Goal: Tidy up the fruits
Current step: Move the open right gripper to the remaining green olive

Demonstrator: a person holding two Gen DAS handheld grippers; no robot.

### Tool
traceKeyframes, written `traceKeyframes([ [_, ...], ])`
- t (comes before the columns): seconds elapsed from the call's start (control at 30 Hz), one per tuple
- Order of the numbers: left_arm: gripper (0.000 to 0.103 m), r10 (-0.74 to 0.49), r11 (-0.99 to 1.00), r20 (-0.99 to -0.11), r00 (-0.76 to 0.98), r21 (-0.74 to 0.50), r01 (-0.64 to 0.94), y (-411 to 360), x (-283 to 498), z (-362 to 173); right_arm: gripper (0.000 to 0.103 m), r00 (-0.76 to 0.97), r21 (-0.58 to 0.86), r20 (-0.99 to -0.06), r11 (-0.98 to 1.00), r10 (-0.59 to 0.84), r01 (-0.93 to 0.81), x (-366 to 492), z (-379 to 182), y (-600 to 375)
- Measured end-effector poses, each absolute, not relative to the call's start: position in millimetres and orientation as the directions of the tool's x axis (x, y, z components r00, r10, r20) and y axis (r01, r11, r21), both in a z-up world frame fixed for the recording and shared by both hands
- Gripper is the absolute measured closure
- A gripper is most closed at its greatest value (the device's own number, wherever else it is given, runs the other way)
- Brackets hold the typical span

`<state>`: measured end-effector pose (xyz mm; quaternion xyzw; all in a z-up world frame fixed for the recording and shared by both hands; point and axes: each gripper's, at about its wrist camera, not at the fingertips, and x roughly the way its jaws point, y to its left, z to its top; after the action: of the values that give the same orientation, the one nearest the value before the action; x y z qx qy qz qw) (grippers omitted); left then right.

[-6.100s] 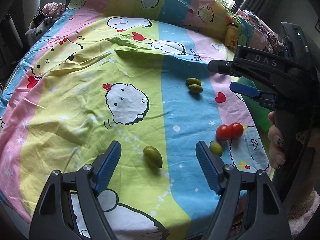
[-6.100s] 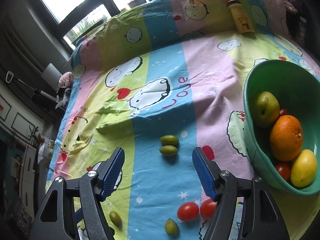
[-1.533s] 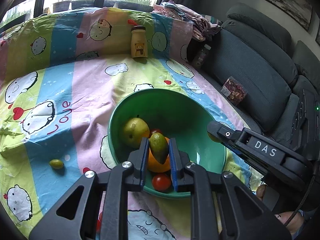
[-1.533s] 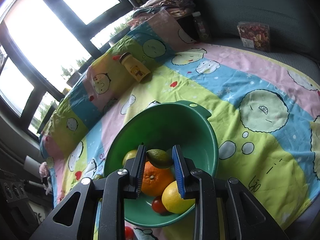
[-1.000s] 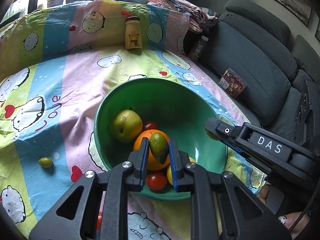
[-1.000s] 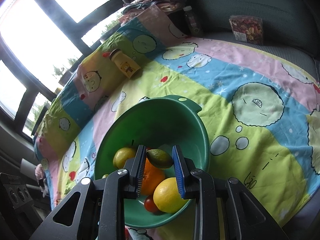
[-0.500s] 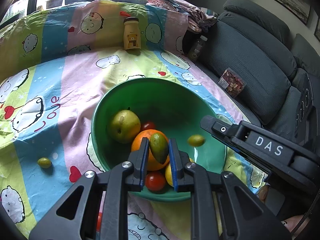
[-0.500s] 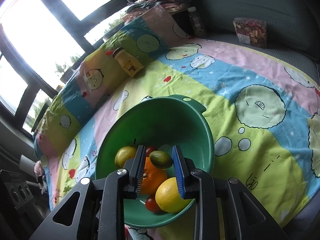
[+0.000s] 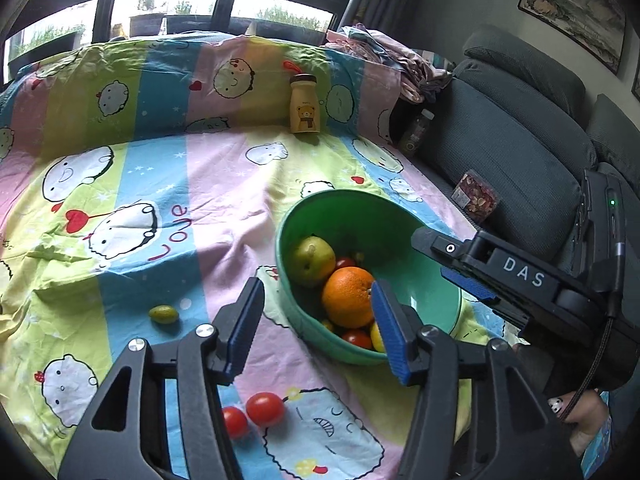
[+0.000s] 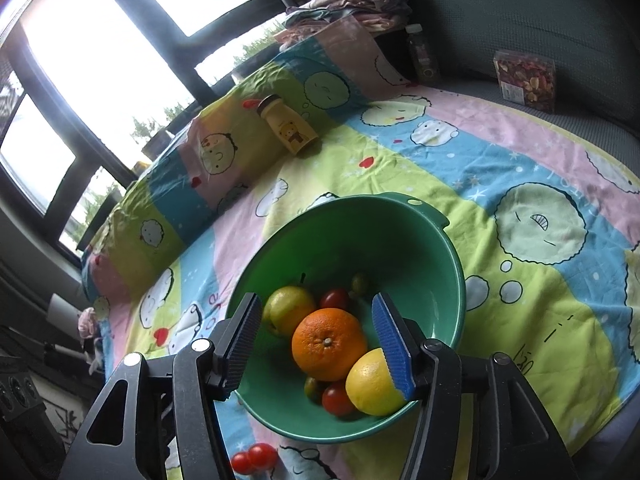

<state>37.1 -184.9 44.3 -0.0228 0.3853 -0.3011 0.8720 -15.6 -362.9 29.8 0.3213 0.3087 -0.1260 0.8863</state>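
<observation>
Left wrist view: left claw (image 9: pixel 316 326) and right claw (image 10: pixel 316 338) now gape empty, both green fruits dropped into the green bowl (image 9: pixel 344 206). One olive (image 9: pixel 163 314) and two tomatoes (image 9: pixel 256 414) remain on the sheet.

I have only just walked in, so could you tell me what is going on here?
A person with a gripper in each hand is gathering fruit off a cartoon-print bedsheet into a green bowl. Both the left gripper and the right gripper are open and empty, held over the bowl. It already holds an orange, a lemon, a pear and some small fruits. Two tomatoes and a small green fruit lie on the sheet.
</observation>
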Motion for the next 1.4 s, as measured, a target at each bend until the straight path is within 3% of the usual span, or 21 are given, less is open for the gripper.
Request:
traceKeyframes([
  [0.3, 0.039, -0.395, 0.916, -0.691, 0.605, -0.249, 0.313, -91.6, 40.3, 34.4, 0.041, 0.768, 0.501, -0.630, 0.816, 0.117, 0.287, 0.1, 32.8, -322.0],
  [0.47, 0.039, -0.400, 0.916, -0.767, 0.503, -0.310, 0.255, -68.0, 45.7, 7.3, 0.036, 0.755, 0.523, -0.614, 0.835, 0.228, 0.173, 14.5, 32.0, -294.1],
  [0.8, 0.040, -0.410, 0.897, -0.838, 0.359, -0.298, 0.328, -84.9, 26.8, -32.1, 0.036, 0.645, 0.475, -0.700, 0.874, 0.306, 0.101, 44.1, 7.9, -247.9],
  [0.97, 0.053, -0.465, 0.863, -0.837, 0.288, -0.356, 0.359, -94.3, 20.8, -41.6, 0.037, 0.592, 0.481, -0.724, 0.874, 0.354, 0.066, 57.7, -8.3, -232.0],
  [1.13, 0.069, -0.500, 0.837, -0.835, 0.227, -0.400, 0.373, -102.8, 18.7, -51.0, 0.060, 0.545, 0.430, -0.768, 0.902, 0.336, 0.050, 82.9, -22.9, -214.9],
  [1.4, 0.081, -0.509, 0.836, -0.844, 0.170, -0.437, 0.333, -107.1, 25.3, -67.4, 0.068, 0.459, 0.416, -0.815, 0.909, 0.353, 0.039, 121.1, -52.3, -211.2],
])
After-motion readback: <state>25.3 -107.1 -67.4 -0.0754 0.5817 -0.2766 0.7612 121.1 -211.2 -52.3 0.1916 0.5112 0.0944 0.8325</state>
